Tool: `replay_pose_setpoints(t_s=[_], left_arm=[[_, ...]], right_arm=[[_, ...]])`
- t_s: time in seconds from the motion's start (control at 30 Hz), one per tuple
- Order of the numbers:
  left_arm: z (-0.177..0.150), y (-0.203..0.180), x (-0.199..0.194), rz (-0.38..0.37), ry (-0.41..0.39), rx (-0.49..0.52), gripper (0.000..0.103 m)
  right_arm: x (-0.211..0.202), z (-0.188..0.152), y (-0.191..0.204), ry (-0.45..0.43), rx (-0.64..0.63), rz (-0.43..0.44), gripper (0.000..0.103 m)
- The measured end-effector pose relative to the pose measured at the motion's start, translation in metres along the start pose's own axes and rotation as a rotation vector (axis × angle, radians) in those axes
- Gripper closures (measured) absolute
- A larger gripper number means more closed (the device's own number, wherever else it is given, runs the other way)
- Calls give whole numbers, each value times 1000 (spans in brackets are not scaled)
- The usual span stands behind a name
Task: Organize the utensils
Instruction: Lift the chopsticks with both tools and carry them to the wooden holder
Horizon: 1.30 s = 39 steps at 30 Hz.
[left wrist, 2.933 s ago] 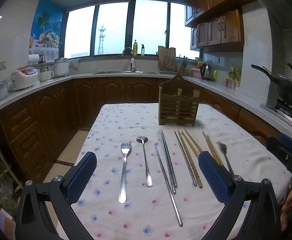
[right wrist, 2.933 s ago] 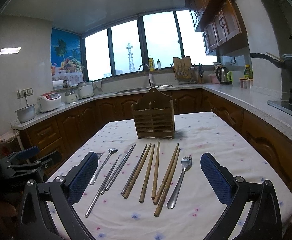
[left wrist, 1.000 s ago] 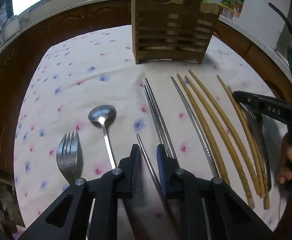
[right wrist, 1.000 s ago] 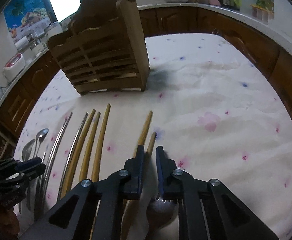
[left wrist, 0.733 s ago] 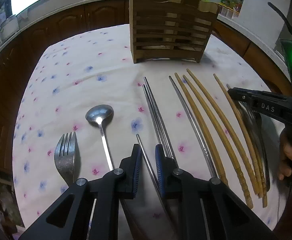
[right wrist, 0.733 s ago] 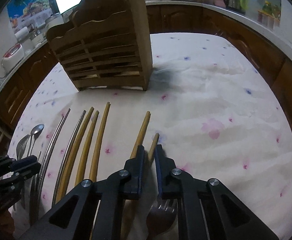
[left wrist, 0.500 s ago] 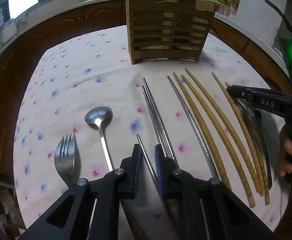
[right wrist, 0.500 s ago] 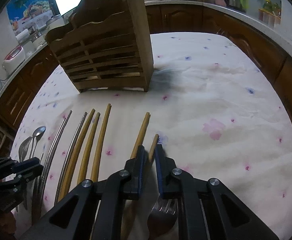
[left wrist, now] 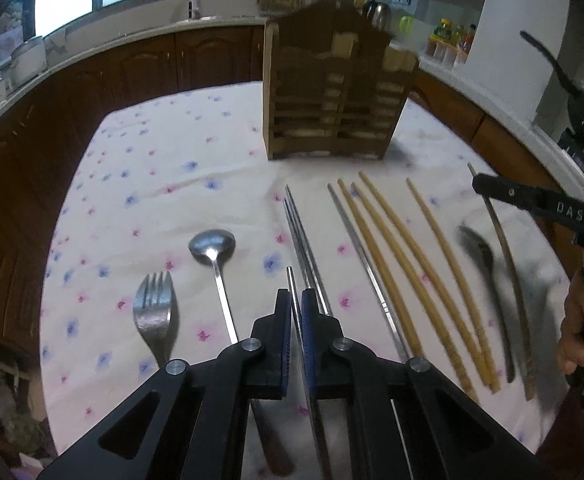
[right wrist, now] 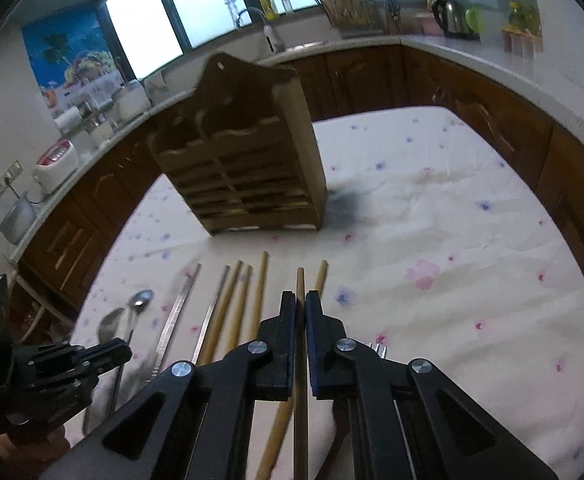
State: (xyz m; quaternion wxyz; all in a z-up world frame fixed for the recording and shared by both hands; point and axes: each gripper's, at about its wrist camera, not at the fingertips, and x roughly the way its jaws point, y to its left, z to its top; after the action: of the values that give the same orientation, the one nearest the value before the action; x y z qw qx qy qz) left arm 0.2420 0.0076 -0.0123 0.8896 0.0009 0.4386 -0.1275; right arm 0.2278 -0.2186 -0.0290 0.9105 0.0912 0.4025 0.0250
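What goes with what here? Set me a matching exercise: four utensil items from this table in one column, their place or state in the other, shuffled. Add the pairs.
Column one
1. metal chopstick
2. wooden chopstick
3. spoon
4. wooden holder

Column two
A. standing upright beyond the row of utensils
B. clamped in the left gripper, jaws closed on it
C. lying flat next to the fork
D. clamped in the right gripper, jaws closed on it

Pairs: 1-B, 2-D, 3-C, 4-A
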Motion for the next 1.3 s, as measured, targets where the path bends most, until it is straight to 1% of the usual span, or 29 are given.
replay_pose_setpoints(t_s=[0.4,0.73,1.03,1.1,1.3], left_arm=[[-4,3,-78,-28,-151,-5,100],[-1,9,-140,-48,-302,-29,100],[15,16,-146,-34,-366,-36,100],[20,16,-143,-32,-376,-36,100],[46,18,-140,-31,-430,-41,100]], right_arm=[[-47,4,22,-98,-23,48,98],[-93,26,39,-236,-57,74,98],[-106,53,40,-325,-68,74,98],[-108,57,40,-342,-68,74,98],[-108,83,37,-410,-46,77,98]])
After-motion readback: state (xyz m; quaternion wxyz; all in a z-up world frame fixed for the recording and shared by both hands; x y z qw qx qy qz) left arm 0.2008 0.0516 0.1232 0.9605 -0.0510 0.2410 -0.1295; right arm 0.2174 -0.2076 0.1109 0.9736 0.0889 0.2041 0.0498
